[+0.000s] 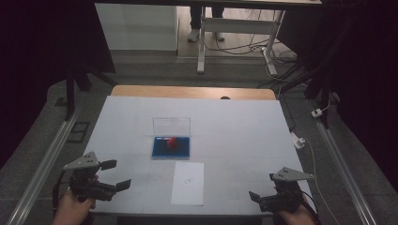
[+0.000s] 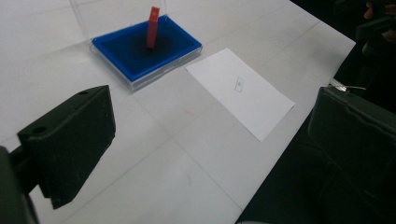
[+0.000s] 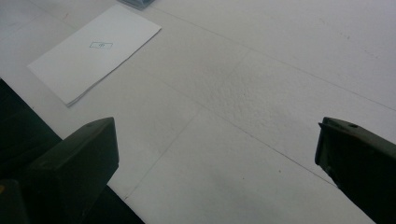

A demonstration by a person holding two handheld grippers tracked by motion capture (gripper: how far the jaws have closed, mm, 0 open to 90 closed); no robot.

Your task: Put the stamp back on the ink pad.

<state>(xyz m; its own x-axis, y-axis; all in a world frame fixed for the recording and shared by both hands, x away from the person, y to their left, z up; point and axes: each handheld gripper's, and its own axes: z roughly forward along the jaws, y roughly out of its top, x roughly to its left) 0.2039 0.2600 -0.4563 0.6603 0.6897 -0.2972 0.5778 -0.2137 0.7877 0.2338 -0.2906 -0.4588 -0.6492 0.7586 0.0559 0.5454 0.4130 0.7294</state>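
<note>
A small red block (image 1: 172, 142) (image 2: 152, 27) stands upright in a blue-lined case (image 1: 159, 151) (image 2: 121, 53) with a clear lid raised behind it, at the table's middle. A white sheet of paper (image 1: 188, 183) (image 2: 240, 91) (image 3: 95, 51) with a small drawn mark lies in front of the case. My left gripper (image 1: 116, 175) (image 2: 210, 140) hovers open at the near left, empty. My right gripper (image 1: 263, 197) (image 3: 217, 154) hangs open at the near right edge, empty, its jaws wide apart over bare table.
The white-covered table (image 1: 234, 136) ends in a wooden strip at the far side. A metal rail runs along each side on the floor. A white desk frame (image 1: 234, 33), cables and a standing person's feet are beyond. A white plug (image 1: 299, 140) lies right of the table.
</note>
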